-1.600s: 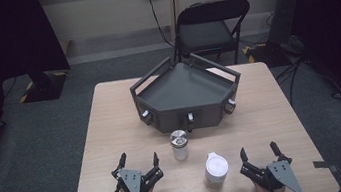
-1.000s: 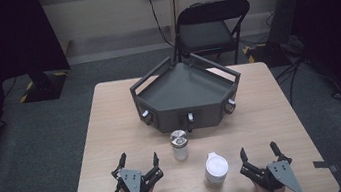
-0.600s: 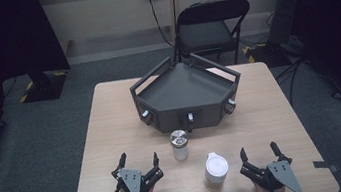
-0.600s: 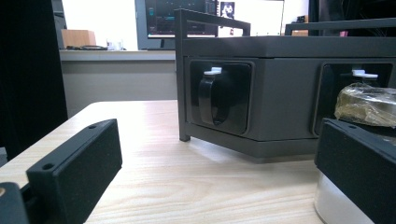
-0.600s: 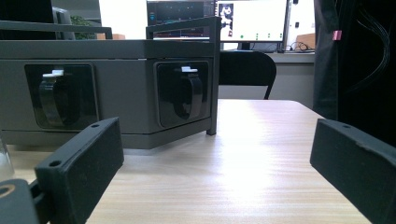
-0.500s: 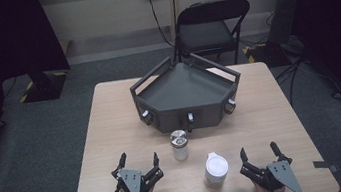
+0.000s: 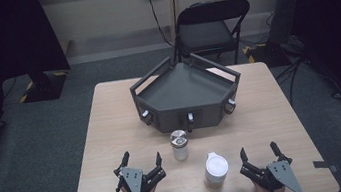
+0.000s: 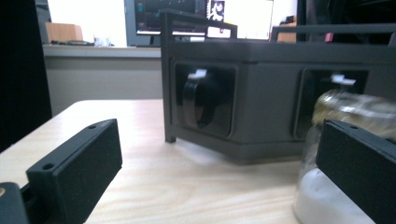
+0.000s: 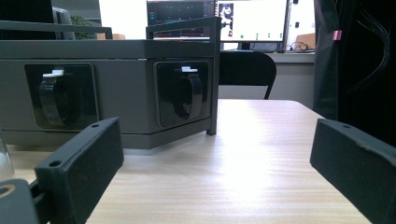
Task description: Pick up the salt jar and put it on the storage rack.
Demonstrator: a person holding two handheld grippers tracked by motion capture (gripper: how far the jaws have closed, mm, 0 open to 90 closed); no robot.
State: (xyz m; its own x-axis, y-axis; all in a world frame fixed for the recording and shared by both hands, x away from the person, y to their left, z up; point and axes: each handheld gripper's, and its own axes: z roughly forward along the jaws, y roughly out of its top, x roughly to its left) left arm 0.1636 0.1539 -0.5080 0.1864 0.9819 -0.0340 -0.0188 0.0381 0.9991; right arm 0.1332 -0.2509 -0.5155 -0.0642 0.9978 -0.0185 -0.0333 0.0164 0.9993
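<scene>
Left gripper point(image 7: 142, 162): jaws spread wide with nothing between them; I have it resting low at the near edge of the table point(image 7: 110, 114), jaws pointing away from me.
Right gripper point(image 7: 260, 152): also spread and holding nothing, low at the near edge, jaws pointing toward the far side.
Glass jar point(image 7: 179, 145): just ahead of my left gripper and a little to its right, upright, long axis vertical, metal lid facing up. In the left gripper view it sits close behind the right-hand jaw point(image 8: 336, 154), with white contents in its lower part.
White cup point(image 7: 215, 169): between my two grippers, nearer the right one, just to its left; standing upright with its white lid on top, touching neither gripper.
Grey tray box point(image 7: 186, 94): beyond the jar, well ahead of both grippers, mid-table; its angled front carries three recessed knobs, two of which I see in the right gripper view point(image 9: 112, 93).
Folding chair point(image 7: 212, 27): past the table's far edge.
</scene>
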